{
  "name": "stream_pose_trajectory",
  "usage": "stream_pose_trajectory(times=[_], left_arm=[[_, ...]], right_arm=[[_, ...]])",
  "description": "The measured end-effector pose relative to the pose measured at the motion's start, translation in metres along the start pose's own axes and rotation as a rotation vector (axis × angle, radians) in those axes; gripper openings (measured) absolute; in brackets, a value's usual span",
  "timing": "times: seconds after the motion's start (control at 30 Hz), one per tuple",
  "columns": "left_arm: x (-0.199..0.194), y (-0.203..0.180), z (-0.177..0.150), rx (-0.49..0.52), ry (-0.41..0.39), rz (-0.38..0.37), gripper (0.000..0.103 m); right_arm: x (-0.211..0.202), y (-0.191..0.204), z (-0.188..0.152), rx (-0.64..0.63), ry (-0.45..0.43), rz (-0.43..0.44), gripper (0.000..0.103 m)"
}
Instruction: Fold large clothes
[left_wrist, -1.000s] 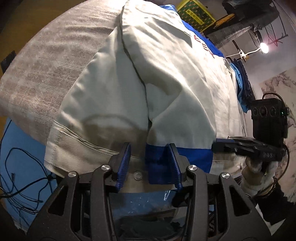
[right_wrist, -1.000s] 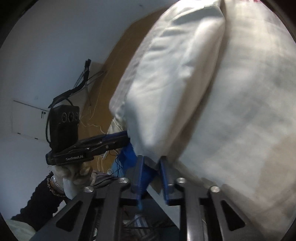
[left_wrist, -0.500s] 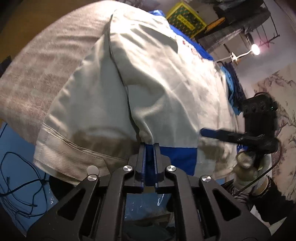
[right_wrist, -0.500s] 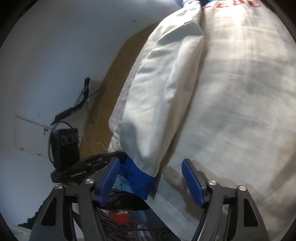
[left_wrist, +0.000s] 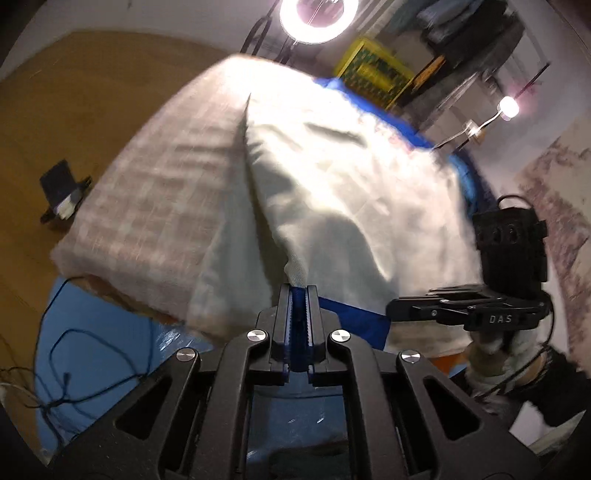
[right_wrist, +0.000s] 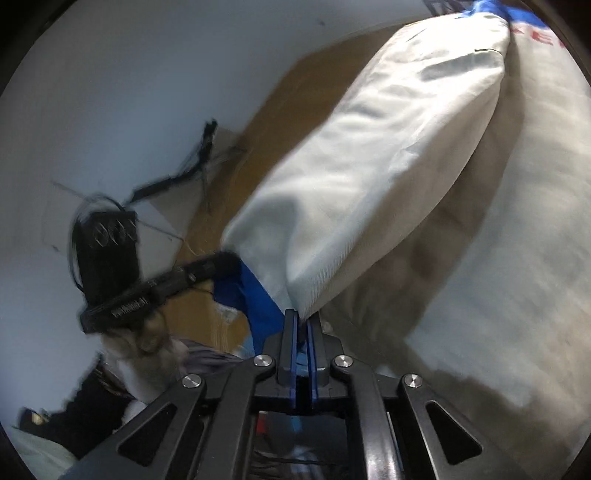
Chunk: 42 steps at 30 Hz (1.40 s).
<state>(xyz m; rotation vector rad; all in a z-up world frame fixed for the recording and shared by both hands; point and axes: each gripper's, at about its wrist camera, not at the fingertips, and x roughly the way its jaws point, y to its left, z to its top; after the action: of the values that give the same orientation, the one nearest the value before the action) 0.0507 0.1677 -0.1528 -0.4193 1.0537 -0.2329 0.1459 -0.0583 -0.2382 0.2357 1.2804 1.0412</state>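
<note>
White garment (left_wrist: 332, 192) hem pinched; left gripper (left_wrist: 298, 295), right gripper (right_wrist: 302, 325) clamped.

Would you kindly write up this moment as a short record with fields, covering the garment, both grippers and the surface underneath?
garment: white garment with a blue hem band, its near edge raised
surface: checked cloth-covered table
left gripper: jaws closed on the blue hem at the garment's near edge
right gripper: jaws have just been closing, now shut on the hem where white meets blue
floor: brown, with a small dark device lying on it
lighting: ring light at the far end
</note>
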Motion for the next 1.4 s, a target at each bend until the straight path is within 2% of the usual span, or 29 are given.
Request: stream_pose_trajectory(times=[0.07, 0.13, 0.2, 0.23, 0.27, 0.4, 0.43, 0.47, 0.53, 0.63, 0.7, 0.8, 0.83, 0.87, 0.9, 0.97, 1.03, 1.1, 1.13, 1.2, 1.23, 1.33, 1.4], left_arm=[[0.028, 0.007, -0.005, -0.007, 0.067, 0.065, 0.003], [0.043, 0.011, -0.008, 0.006, 0.09, 0.107, 0.003], [0.047, 0.015, -0.009, -0.008, 0.099, 0.111, 0.003], [0.045, 0.015, -0.009, -0.006, 0.094, 0.115, 0.003], [0.042, 0.015, -0.008, -0.001, 0.087, 0.12, 0.003], [0.028, 0.019, -0.009, -0.018, 0.051, 0.086, 0.004], [0.027, 0.019, -0.009, -0.034, 0.055, 0.064, 0.004], [0.025, 0.019, -0.008, -0.045, 0.052, 0.048, 0.004], [0.021, 0.021, -0.006, -0.063, 0.041, 0.036, 0.006], [0.014, 0.025, -0.005, -0.08, 0.036, 0.02, 0.008], [0.009, 0.026, -0.003, -0.079, 0.02, 0.022, 0.008], [0.003, 0.027, 0.002, -0.091, -0.003, 0.012, 0.008], [0.004, 0.03, 0.005, -0.105, -0.007, 0.014, 0.008], [0.006, 0.031, 0.008, -0.118, -0.006, 0.013, 0.008], [0.009, 0.032, 0.011, -0.127, -0.001, 0.007, 0.008], [0.019, 0.027, 0.016, -0.114, 0.005, 0.004, 0.008], [0.036, 0.019, 0.021, -0.078, 0.023, 0.009, 0.008], [0.054, 0.015, 0.023, -0.048, 0.044, 0.044, 0.008], [0.067, 0.017, 0.024, -0.041, 0.059, 0.11, 0.008], [0.078, 0.025, 0.023, -0.065, 0.095, 0.153, 0.008], [0.076, 0.029, 0.022, -0.083, 0.089, 0.164, 0.011], [0.054, 0.026, 0.024, -0.08, 0.022, 0.176, 0.011], [0.034, 0.021, 0.028, -0.087, -0.056, 0.138, 0.011]], right_arm=[[0.022, -0.016, -0.005, 0.055, 0.055, -0.055, 0.0], [0.034, -0.019, -0.01, 0.03, 0.084, -0.128, 0.001], [0.035, -0.017, -0.014, 0.001, 0.118, -0.132, 0.004], [0.032, -0.017, -0.014, 0.002, 0.126, -0.112, 0.012], [0.021, -0.015, -0.014, -0.006, 0.104, -0.103, 0.028], [-0.022, -0.009, 0.0, -0.054, -0.031, -0.152, 0.031], [-0.024, -0.013, 0.005, -0.049, -0.043, -0.161, 0.036], [-0.028, -0.016, 0.009, -0.035, -0.061, -0.18, 0.052], [-0.027, -0.022, 0.015, -0.007, -0.081, -0.205, 0.062], [-0.014, -0.032, 0.021, 0.041, -0.057, -0.179, 0.06], [-0.005, -0.041, 0.024, 0.113, -0.039, -0.118, 0.06], [0.016, -0.031, 0.033, 0.114, -0.03, -0.119, 0.059], [0.023, -0.029, 0.034, 0.101, -0.028, -0.129, 0.052], [0.029, -0.025, 0.035, 0.081, -0.014, -0.146, 0.026], [0.037, -0.022, 0.036, 0.07, 0.012, -0.162, 0.014], [0.038, -0.017, 0.034, 0.041, 0.012, -0.188, 0.005], [0.04, -0.011, 0.03, -0.014, 0.015, -0.261, 0.005], [0.051, -0.015, 0.024, -0.024, 0.057, -0.312, 0.005], [0.051, -0.016, 0.022, -0.02, 0.058, -0.308, 0.004], [0.048, -0.014, 0.021, -0.027, 0.058, -0.306, 0.005], [0.045, -0.01, 0.02, -0.041, 0.061, -0.305, 0.005], [0.033, 0.002, 0.016, -0.078, 0.057, -0.346, 0.008], [0.017, 0.013, 0.015, -0.11, 0.007, -0.361, 0.011]])
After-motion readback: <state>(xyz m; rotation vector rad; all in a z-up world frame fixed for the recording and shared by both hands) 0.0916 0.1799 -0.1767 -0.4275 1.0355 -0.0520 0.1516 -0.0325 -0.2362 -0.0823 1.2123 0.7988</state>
